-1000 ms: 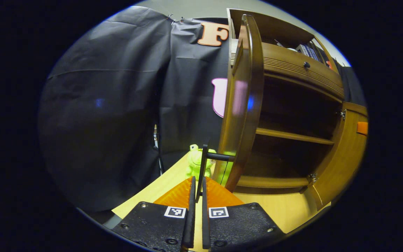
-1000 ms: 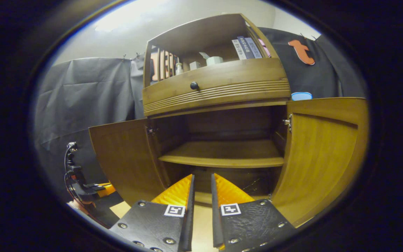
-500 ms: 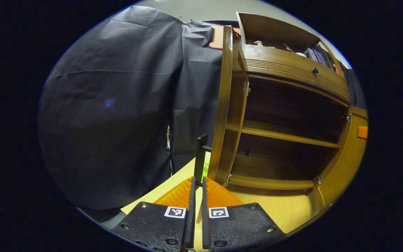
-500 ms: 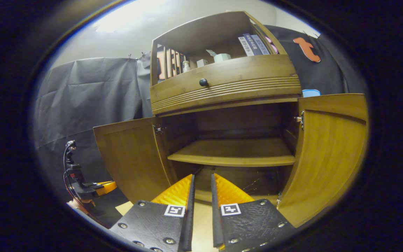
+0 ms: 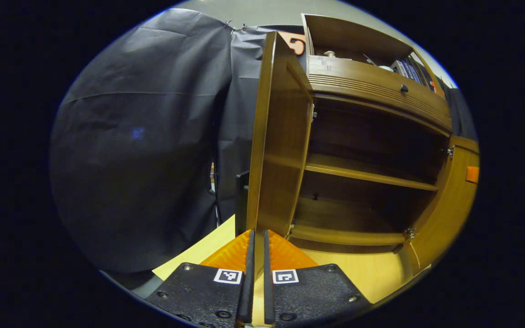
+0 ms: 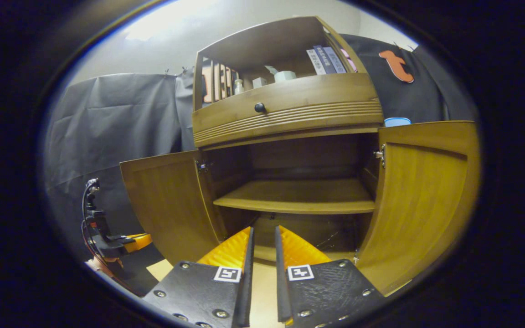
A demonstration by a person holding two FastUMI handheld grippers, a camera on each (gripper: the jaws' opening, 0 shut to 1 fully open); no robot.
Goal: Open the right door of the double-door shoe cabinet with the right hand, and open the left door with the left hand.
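The shoe cabinet's left door (image 5: 280, 150) stands swung out, its inner face towards me in the left gripper view. Its dark handle (image 5: 242, 200) shows just past the door's edge and runs down to my left gripper (image 5: 256, 234), whose fingers are a narrow gap apart around its lower end. The right door (image 5: 445, 214) is open too. In the right gripper view both the left door (image 6: 167, 200) and the right door (image 6: 422, 196) stand wide. My right gripper (image 6: 264, 230) hangs in front of the open cabinet, fingers apart and holding nothing. The left gripper (image 6: 141, 240) is beside the left door's outer face.
Inside is a bare wooden shelf (image 6: 299, 200). Above the doors is a drawer with a dark knob (image 6: 259, 108), and higher up an open shelf with books (image 6: 326, 59) and small bottles. The cabinet stands on a light wooden table (image 5: 362, 273).
The left door has swung further out, from edge-on to showing its inner face, with my left gripper going along at the handle. A green toy behind it is now hidden. The right gripper barely moved.
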